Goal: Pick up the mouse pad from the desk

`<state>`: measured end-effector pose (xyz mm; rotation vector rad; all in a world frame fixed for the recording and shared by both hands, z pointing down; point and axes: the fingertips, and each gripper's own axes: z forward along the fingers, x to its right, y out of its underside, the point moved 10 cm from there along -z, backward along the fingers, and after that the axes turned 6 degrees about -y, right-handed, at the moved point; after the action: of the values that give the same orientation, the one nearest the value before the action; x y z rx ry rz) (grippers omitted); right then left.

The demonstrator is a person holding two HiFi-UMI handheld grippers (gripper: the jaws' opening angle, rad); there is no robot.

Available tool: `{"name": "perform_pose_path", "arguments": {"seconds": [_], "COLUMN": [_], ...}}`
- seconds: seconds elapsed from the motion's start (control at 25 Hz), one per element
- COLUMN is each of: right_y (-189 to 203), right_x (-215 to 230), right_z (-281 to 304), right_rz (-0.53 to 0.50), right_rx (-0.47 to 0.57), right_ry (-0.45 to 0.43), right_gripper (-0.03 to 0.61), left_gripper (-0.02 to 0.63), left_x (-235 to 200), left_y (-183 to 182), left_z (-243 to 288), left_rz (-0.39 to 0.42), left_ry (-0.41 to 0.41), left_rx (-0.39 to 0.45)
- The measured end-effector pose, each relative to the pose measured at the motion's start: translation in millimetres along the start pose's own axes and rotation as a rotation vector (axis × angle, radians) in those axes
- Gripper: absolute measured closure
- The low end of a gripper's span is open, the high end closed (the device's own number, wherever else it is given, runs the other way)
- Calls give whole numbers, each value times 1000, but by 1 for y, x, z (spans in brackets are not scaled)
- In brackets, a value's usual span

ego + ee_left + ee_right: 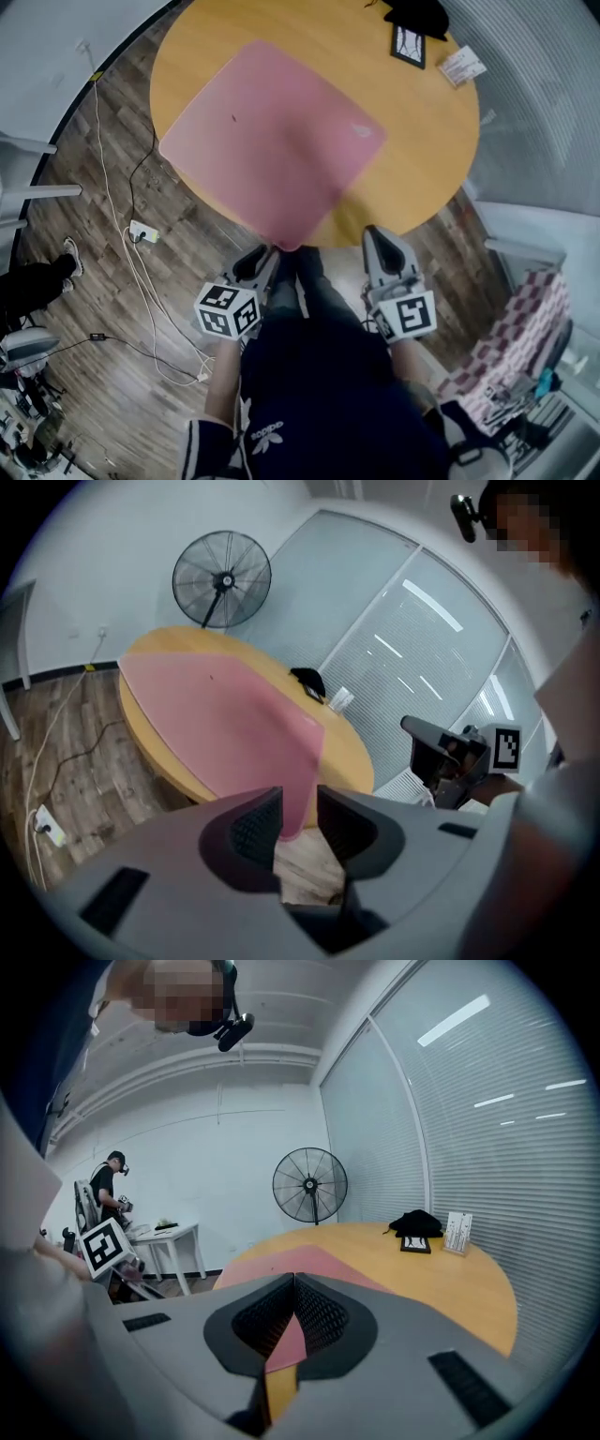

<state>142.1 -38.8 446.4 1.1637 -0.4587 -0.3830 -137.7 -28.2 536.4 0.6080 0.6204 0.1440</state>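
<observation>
left claw (pixel 298 808) spread, the near corner of the pink mouse pad (pixel 267 141) sits between its jaws, not pinched. The pad lies diagonally on the round desk (pixel 422 159), that corner overhanging the edge. right claw (pixel 293 1283) pressed together, empty, farther from the corner.

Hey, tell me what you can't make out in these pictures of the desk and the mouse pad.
- Head view: the black object is cut off by the top edge; what it is stays unclear.
- Every view: print on the white card is too small to read.
- Head view: the hanging corner of the mouse pad blurs into the left gripper; contact is unclear there.
- Right gripper view: the right gripper hides the near edge of the desk.
</observation>
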Motion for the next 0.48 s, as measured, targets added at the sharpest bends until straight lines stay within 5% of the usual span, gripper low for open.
{"name": "perform_pose_path", "arguments": {"seconds": [0.28,0.48], "right_y": [26,39], "right_x": [-13,-18], "right_z": [5,9], "right_rz": [32,48], "right_rx": [-81,-119], "right_ry": [-8,-9], "right_gripper": [575,575], "left_gripper": [472,472], "left_x": [-18,-32], "left_y": [43,53], "left_z": [44,63], "left_rz": [-89,-148], "left_ry": [149,204], "left_rx": [-229,-299]}}
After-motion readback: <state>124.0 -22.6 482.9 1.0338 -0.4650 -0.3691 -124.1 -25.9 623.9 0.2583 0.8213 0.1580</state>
